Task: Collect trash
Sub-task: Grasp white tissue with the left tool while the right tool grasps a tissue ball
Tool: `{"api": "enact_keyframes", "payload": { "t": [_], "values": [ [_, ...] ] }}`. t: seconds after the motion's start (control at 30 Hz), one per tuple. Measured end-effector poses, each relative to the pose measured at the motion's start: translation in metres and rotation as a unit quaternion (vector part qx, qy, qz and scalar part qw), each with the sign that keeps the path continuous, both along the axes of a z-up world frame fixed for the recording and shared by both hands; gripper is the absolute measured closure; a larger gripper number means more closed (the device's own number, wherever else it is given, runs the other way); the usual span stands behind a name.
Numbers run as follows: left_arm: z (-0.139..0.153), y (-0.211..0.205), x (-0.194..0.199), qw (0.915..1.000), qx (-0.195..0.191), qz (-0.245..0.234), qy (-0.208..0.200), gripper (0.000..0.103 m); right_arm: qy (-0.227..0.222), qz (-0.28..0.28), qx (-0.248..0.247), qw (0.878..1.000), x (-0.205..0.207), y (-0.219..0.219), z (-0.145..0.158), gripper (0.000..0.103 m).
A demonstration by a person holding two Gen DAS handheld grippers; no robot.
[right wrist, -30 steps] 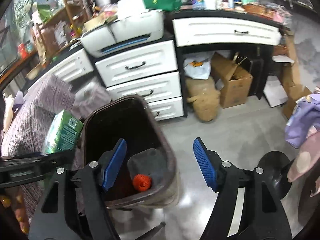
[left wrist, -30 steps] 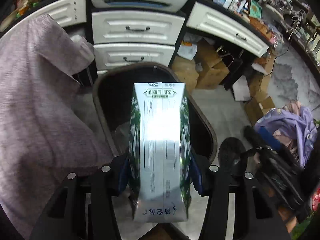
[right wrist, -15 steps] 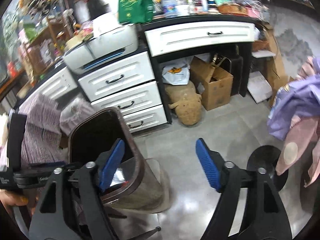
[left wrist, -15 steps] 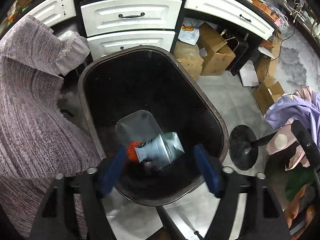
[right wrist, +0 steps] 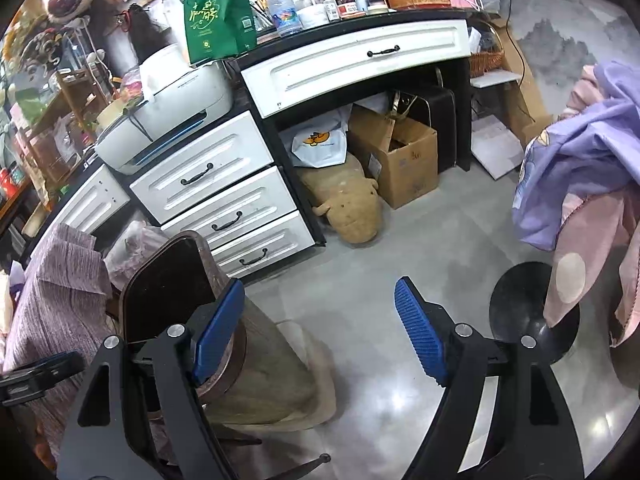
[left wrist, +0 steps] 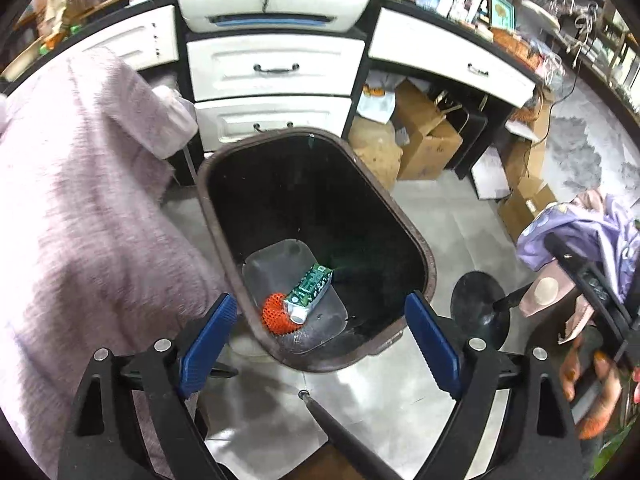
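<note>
— How do the fingers of the left gripper (left wrist: 320, 330) stand?
— Spread wide, blue pads (left wrist: 206, 344) well apart, grasping nothing. The gripper hangs above the near rim of the brown trash bin (left wrist: 426, 256), looking down into it.
— And the milk carton (left wrist: 309, 292)?
— Lying on its side on the bin's floor, toward the near left corner, touching an orange mesh ball (left wrist: 274, 316).
— The right gripper (right wrist: 318, 330)?
— Also released, fingers wide, nothing between them. It points level-ish over the grey floor (right wrist: 360, 280); its left pad (right wrist: 218, 330) overlaps the trash bin's (right wrist: 224, 344) rim in view, though whether they touch I cannot tell.
</note>
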State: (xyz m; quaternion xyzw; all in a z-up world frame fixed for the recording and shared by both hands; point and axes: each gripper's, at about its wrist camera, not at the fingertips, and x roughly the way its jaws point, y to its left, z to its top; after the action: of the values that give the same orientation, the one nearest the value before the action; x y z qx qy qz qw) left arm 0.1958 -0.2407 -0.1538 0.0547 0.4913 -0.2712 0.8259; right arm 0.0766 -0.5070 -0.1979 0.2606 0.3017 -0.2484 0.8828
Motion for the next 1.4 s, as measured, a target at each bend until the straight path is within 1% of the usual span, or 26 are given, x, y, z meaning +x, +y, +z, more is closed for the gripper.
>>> {"api": "enact_keyframes", "payload": {
  "t": [0.1, 0.13, 0.17, 0.2, 0.23, 0.27, 0.3, 0.33, 0.43, 0.5, 0.57, 0.6, 0.7, 0.8, 0.9, 1.0, 1.13, 1.23, 1.27, 1.33, 1.37, 1.4],
  "values": [
    [0.017, 0.024, -0.008, 0.9996, -0.015, 0.013, -0.021, 0.013, -0.004, 0.019, -0.001, 1.000, 0.007, 0.010, 0.006, 0.026],
    [0.021, 0.032, -0.010, 0.9993, -0.020, 0.017, -0.028, 0.016, -0.004, 0.026, -0.005, 1.000, 0.009, 0.014, 0.008, 0.026],
    [0.026, 0.038, -0.013, 0.9990, -0.039, 0.005, -0.023, 0.016, -0.004, 0.035, -0.010, 0.999, 0.013, 0.019, 0.011, 0.026],
    [0.029, 0.043, -0.015, 0.9986, -0.050, -0.004, -0.018, 0.016, -0.005, 0.047, -0.015, 0.999, 0.017, 0.026, 0.015, 0.026],
    [0.033, 0.045, -0.018, 0.9984, -0.052, -0.006, -0.019, 0.015, -0.006, 0.056, -0.018, 0.998, 0.020, 0.030, 0.017, 0.026],
    [0.038, 0.048, -0.022, 0.9986, -0.043, 0.003, -0.031, 0.013, -0.007, 0.070, -0.023, 0.997, 0.023, 0.038, 0.021, 0.026],
    [0.045, 0.053, -0.026, 0.9977, -0.038, 0.017, -0.053, 0.011, -0.006, 0.086, -0.032, 0.996, 0.029, 0.048, 0.026, 0.026],
    [0.051, 0.057, -0.030, 0.9964, -0.048, 0.018, -0.067, 0.010, -0.005, 0.097, -0.039, 0.994, 0.033, 0.055, 0.029, 0.025],
    [0.067, 0.066, -0.036, 0.9935, -0.077, 0.012, -0.083, 0.008, -0.002, 0.140, -0.055, 0.989, 0.047, 0.082, 0.040, 0.024],
    [0.074, 0.078, -0.040, 0.9911, -0.088, 0.020, -0.097, 0.007, 0.002, 0.169, -0.069, 0.983, 0.058, 0.103, 0.049, 0.024],
    [0.077, 0.092, -0.042, 0.9898, -0.094, 0.031, -0.103, 0.006, -0.001, 0.201, -0.076, 0.977, 0.066, 0.124, 0.058, 0.023],
    [0.078, 0.099, -0.045, 0.9895, -0.094, 0.036, -0.104, 0.006, -0.004, 0.223, -0.077, 0.972, 0.072, 0.138, 0.065, 0.023],
    [0.077, 0.130, -0.043, 0.9886, -0.075, 0.072, -0.109, 0.006, -0.013, 0.273, -0.075, 0.959, 0.085, 0.169, 0.079, 0.022],
    [0.079, 0.178, -0.035, 0.9840, -0.071, 0.128, -0.102, 0.006, -0.013, 0.319, -0.076, 0.945, 0.099, 0.200, 0.090, 0.022],
    [0.081, 0.229, -0.025, 0.9746, -0.070, 0.191, -0.094, 0.006, -0.009, 0.354, -0.073, 0.932, 0.112, 0.229, 0.095, 0.022],
    [0.086, 0.269, -0.017, 0.9639, -0.059, 0.240, -0.098, 0.006, -0.003, 0.392, -0.068, 0.917, 0.126, 0.264, 0.101, 0.022],
    [0.090, 0.310, -0.003, 0.9514, -0.024, 0.287, -0.110, 0.006, 0.005, 0.427, -0.080, 0.901, 0.140, 0.300, 0.105, 0.022],
    [0.086, 0.339, 0.015, 0.9436, -0.014, 0.315, -0.102, 0.008, 0.012, 0.447, -0.096, 0.889, 0.147, 0.325, 0.108, 0.022],
    [0.084, 0.346, 0.021, 0.9420, -0.009, 0.321, -0.097, 0.009, 0.014, 0.453, -0.100, 0.886, 0.150, 0.332, 0.109, 0.022],
    [0.080, 0.353, 0.034, 0.9422, 0.006, 0.323, -0.089, 0.018, 0.018, 0.462, -0.101, 0.881, 0.155, 0.341, 0.111, 0.022],
    [0.078, 0.353, 0.044, 0.9437, 0.019, 0.319, -0.084, 0.021, 0.020, 0.466, -0.100, 0.879, 0.159, 0.346, 0.111, 0.022],
    [0.076, 0.355, 0.050, 0.9443, 0.028, 0.318, -0.081, 0.027, 0.022, 0.470, -0.098, 0.877, 0.163, 0.350, 0.112, 0.022]
  ]
}}
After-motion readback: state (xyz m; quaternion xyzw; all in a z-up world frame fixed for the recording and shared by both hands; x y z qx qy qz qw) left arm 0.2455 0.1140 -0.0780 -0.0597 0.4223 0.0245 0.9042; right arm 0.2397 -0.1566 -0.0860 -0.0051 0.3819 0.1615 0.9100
